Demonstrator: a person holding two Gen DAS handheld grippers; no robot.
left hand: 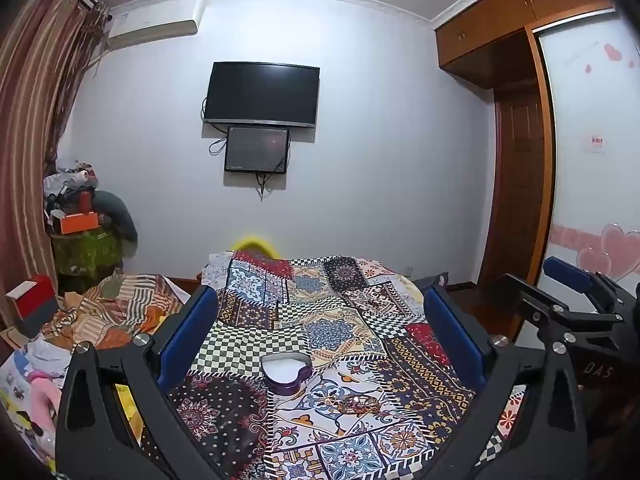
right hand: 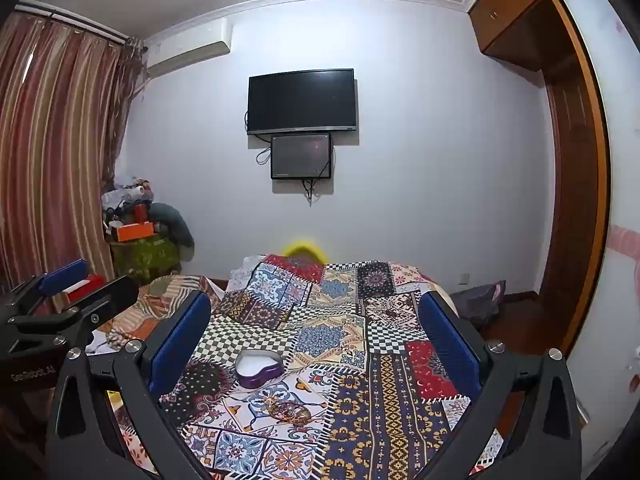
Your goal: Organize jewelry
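Both grippers [left hand: 320, 320] [right hand: 316, 324] wide apart, empty

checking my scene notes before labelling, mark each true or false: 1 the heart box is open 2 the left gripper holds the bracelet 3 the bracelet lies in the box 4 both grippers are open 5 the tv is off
1. True: the purple heart box has no lid on and shows a white inside.
2. False: the left gripper is open and holds nothing.
3. False: the bracelet lies on the patterned cloth, nearer the camera than the box.
4. True: the right gripper is open too.
5. True: the wall TV is dark.
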